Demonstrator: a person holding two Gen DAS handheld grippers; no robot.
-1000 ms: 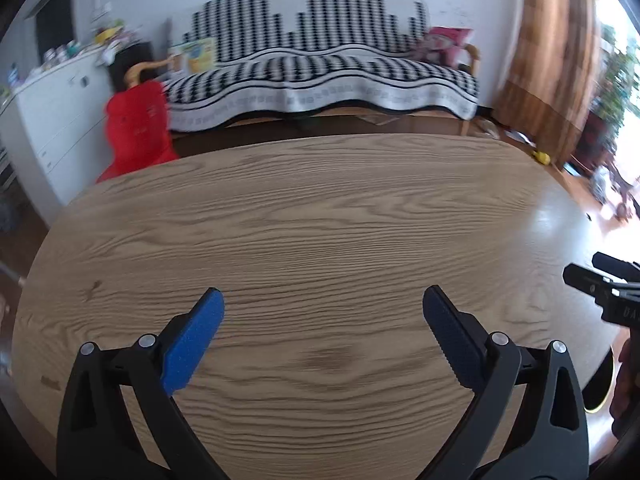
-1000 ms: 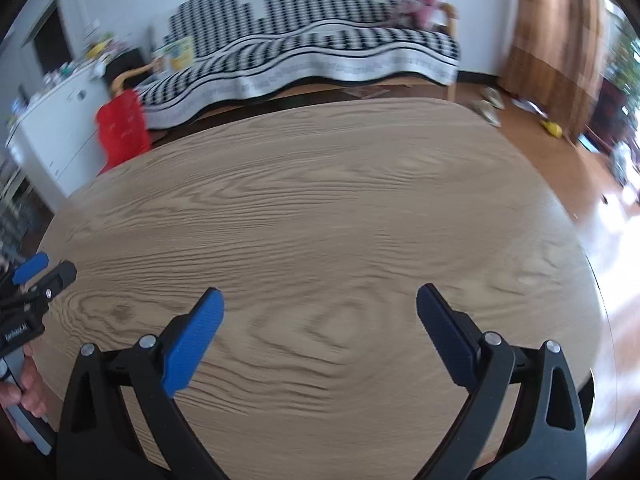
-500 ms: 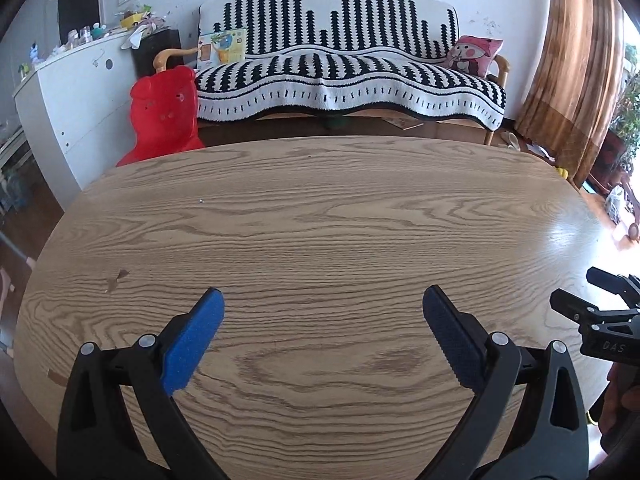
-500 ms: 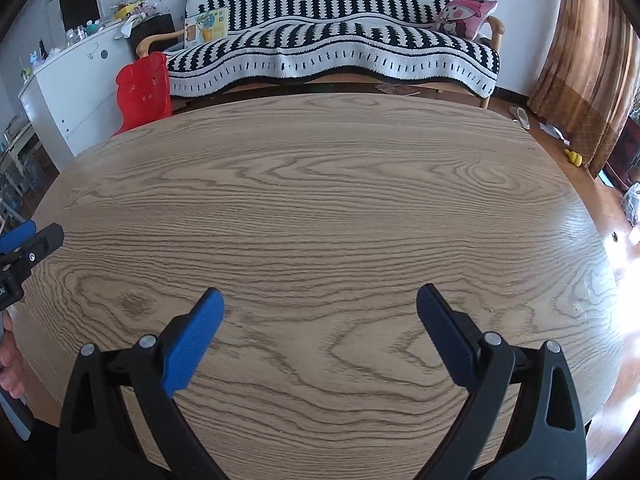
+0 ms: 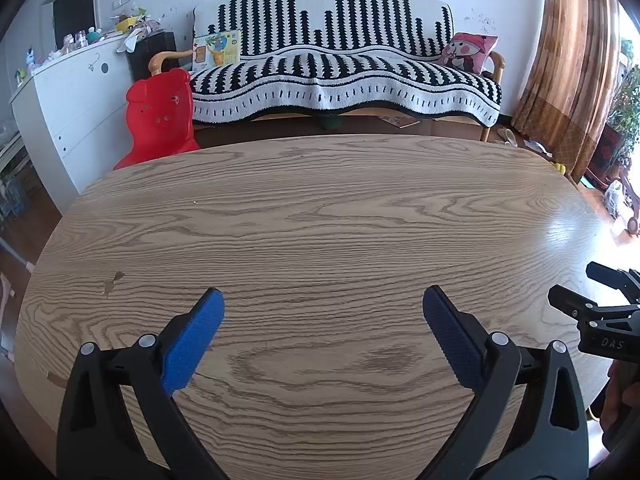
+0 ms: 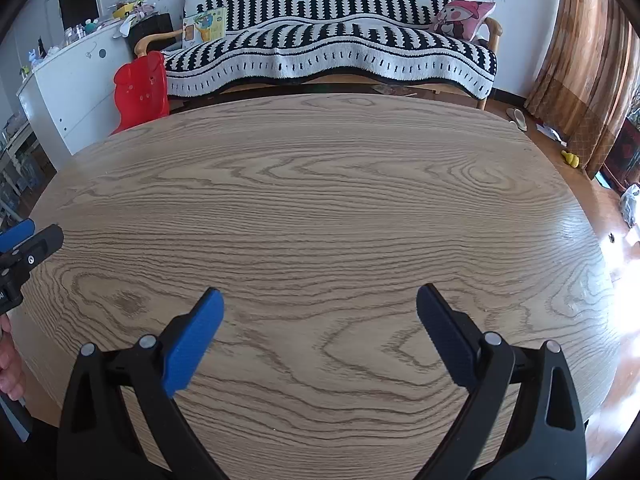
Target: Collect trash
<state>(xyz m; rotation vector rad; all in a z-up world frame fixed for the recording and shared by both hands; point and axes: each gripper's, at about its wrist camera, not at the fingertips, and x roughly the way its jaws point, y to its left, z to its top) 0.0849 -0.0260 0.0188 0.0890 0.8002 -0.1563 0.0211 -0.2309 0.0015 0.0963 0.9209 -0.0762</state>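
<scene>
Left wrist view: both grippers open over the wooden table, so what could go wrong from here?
Little trash shows: only a small scrap lies flat on the table, and the left gripper could slide over it. The right gripper hovers close beside it, so they might collide.

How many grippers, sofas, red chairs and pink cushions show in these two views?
Grippers: 2, the left gripper and the right gripper, both open over the wooden table.
Sofas: 1, the striped sofa.
Red chairs: 1.
Pink cushions: 1.
Total: 5.
</scene>
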